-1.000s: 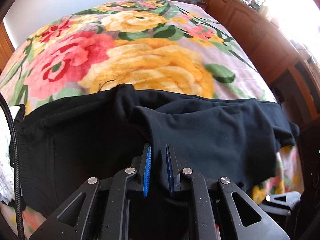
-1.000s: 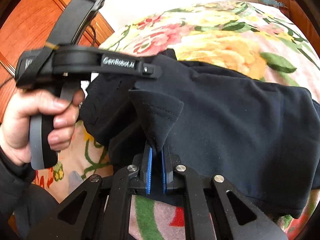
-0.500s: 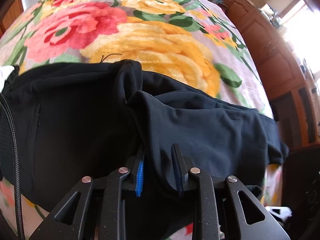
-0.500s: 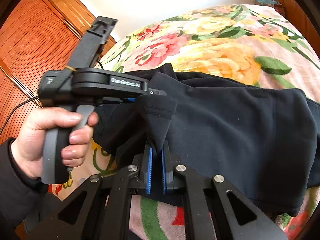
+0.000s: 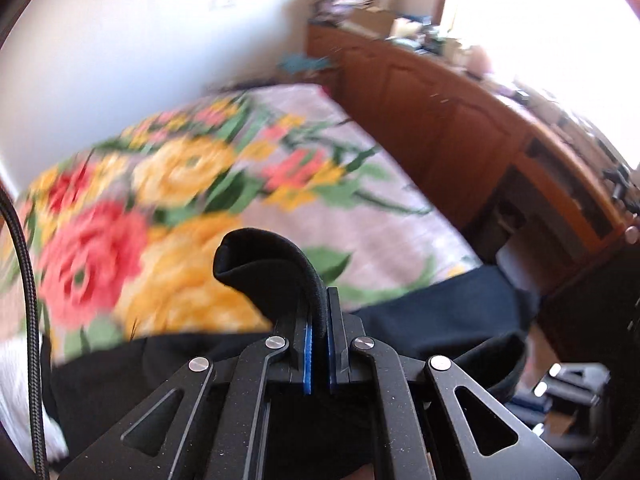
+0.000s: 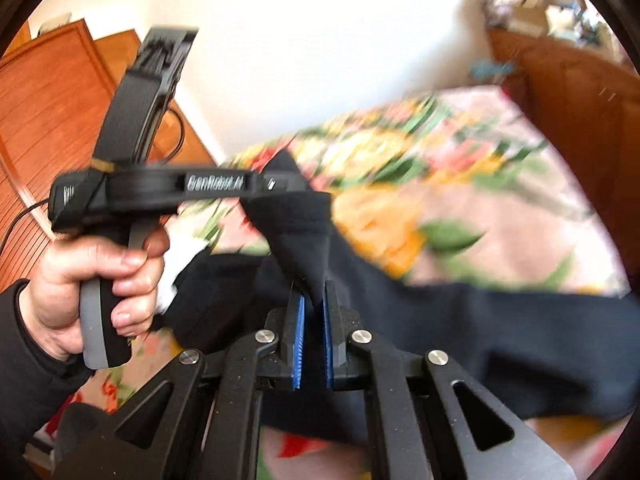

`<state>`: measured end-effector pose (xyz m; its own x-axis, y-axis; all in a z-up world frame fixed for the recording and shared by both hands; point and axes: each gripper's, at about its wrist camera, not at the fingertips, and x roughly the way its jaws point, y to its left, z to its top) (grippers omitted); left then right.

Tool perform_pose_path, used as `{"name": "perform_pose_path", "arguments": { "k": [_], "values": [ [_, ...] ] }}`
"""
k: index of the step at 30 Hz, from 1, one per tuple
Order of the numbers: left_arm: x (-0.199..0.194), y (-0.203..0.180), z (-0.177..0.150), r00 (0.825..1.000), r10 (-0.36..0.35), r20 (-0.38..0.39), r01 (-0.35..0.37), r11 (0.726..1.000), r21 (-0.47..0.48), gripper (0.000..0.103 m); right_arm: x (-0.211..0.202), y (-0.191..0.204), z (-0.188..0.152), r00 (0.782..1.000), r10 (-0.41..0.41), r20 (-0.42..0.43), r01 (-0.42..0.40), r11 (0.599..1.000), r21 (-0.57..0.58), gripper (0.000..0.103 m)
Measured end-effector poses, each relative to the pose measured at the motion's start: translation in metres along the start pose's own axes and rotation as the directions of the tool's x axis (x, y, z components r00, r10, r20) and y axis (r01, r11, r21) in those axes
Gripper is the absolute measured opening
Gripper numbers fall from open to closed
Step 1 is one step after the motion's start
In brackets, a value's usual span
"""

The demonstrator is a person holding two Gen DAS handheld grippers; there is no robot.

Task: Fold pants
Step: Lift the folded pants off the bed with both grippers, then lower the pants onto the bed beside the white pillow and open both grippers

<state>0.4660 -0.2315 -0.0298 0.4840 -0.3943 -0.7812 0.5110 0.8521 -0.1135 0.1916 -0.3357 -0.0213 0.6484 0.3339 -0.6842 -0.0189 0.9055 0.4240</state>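
Left wrist view: the left gripper [image 5: 319,312] is clamped on a fold of the black pants [image 5: 440,316], its jaws having just closed on the cloth; the rest drapes across the near edge of the floral blanket [image 5: 192,184]. Right wrist view: the right gripper [image 6: 314,304] pinches another fold of the pants, beside the left hand [image 6: 92,280].

Black two-finger gripper [image 6: 312,308] with blue ribbed pads [image 6: 298,336], silver screws, braided black cable [image 5: 28,300]; hand [image 6: 80,280] in a black sleeve [image 6: 24,376].
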Motion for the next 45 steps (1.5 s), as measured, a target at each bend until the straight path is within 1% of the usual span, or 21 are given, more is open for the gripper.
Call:
{"name": "perform_pose_path", "arguments": {
  "k": [4,6,9,14,15,18,20,22,23,25,26,27,29,30,32,33,35,37,39,42,45],
  "values": [
    [-0.011,-0.059,0.052,0.998,-0.04,0.048,0.036,0.996,0.078,0.005,-0.054,-0.032,0.045,0.992,-0.095,0.082,0.097,0.995,-0.025,0.008],
    [-0.021,-0.086,0.077,0.996,-0.063,0.068,0.054,0.991,0.12,0.005,-0.079,-0.043,0.063,0.982,-0.148,0.114,0.153,0.987,-0.036,0.008],
    [-0.033,-0.124,0.105,0.99,-0.108,0.087,0.092,0.981,0.171,0.005,-0.117,-0.057,0.082,0.965,-0.212,0.158,0.217,0.976,-0.018,0.008],
    [-0.062,-0.178,0.147,0.98,-0.155,0.128,0.118,0.96,0.255,0.005,-0.173,-0.072,0.111,0.932,-0.295,0.212,0.3,0.954,0.013,0.008],
    [-0.07,-0.179,0.154,0.977,-0.165,0.133,0.126,0.956,0.264,0.005,-0.185,-0.074,0.117,0.923,-0.311,0.225,0.316,0.949,0.013,0.008],
    [-0.094,-0.202,0.17,0.969,-0.198,0.15,0.147,0.944,0.295,0.005,-0.216,-0.08,0.129,0.898,-0.348,0.269,0.353,0.935,0.029,0.008],
    [-0.111,-0.213,0.177,0.964,-0.211,0.163,0.149,0.934,0.325,0.005,-0.238,-0.084,0.136,0.886,-0.362,0.29,0.363,0.93,0.052,0.008],
    [-0.13,-0.214,0.176,0.96,-0.216,0.181,0.141,0.925,0.353,0.005,-0.26,-0.087,0.145,0.87,-0.384,0.31,0.382,0.921,0.069,0.008],
    [-0.136,-0.217,0.177,0.958,-0.217,0.189,0.138,0.923,0.36,0.005,-0.267,-0.088,0.147,0.868,-0.387,0.312,0.384,0.92,0.072,0.008],
    [-0.145,-0.213,0.176,0.952,-0.228,0.204,0.144,0.923,0.357,0.005,-0.279,-0.082,0.152,0.855,-0.402,0.328,0.403,0.913,0.069,0.008],
    [-0.149,-0.211,0.173,0.95,-0.229,0.212,0.145,0.925,0.351,0.005,-0.283,-0.078,0.152,0.852,-0.403,0.334,0.406,0.912,0.065,0.008],
    [-0.151,-0.204,0.17,0.949,-0.229,0.218,0.146,0.928,0.342,0.005,-0.287,-0.071,0.151,0.856,-0.388,0.341,0.393,0.918,0.057,0.008],
    [-0.153,-0.189,0.16,0.949,-0.232,0.216,0.156,0.935,0.319,0.005,-0.281,-0.061,0.151,0.871,-0.358,0.337,0.368,0.929,0.036,0.008],
    [-0.154,-0.178,0.154,0.95,-0.227,0.213,0.154,0.938,0.31,0.005,-0.276,-0.052,0.147,0.874,-0.352,0.334,0.366,0.93,0.021,0.008],
    [-0.155,-0.155,0.143,0.957,-0.208,0.203,0.144,0.946,0.289,0.005,-0.263,-0.039,0.143,0.89,-0.326,0.32,0.343,0.939,0.005,0.008],
    [-0.158,-0.14,0.135,0.96,-0.201,0.197,0.142,0.951,0.276,0.005,-0.249,-0.031,0.142,0.9,-0.31,0.308,0.328,0.945,-0.006,0.008],
    [-0.164,-0.114,0.122,0.964,-0.191,0.184,0.143,0.959,0.246,0.005,-0.229,-0.013,0.138,0.913,-0.287,0.29,0.308,0.951,-0.031,0.008],
    [-0.169,-0.083,0.106,0.97,-0.171,0.175,0.13,0.966,0.222,0.005,-0.202,0.011,0.132,0.933,-0.243,0.264,0.267,0.962,-0.058,0.008],
    [-0.175,-0.054,0.091,0.973,-0.164,0.166,0.129,0.971,0.199,0.005,-0.179,0.035,0.126,0.947,-0.209,0.243,0.236,0.968,-0.087,0.008],
    [-0.19,-0.01,0.066,0.976,-0.145,0.163,0.114,0.976,0.184,0.005,-0.135,0.078,0.118,0.973,-0.128,0.19,0.155,0.979,-0.135,0.008],
    [-0.203,0.042,0.04,0.98,-0.121,0.158,0.097,0.984,0.149,0.005,-0.089,0.125,0.107,0.989,-0.058,0.134,0.083,0.978,-0.193,0.008]
  ]
}}
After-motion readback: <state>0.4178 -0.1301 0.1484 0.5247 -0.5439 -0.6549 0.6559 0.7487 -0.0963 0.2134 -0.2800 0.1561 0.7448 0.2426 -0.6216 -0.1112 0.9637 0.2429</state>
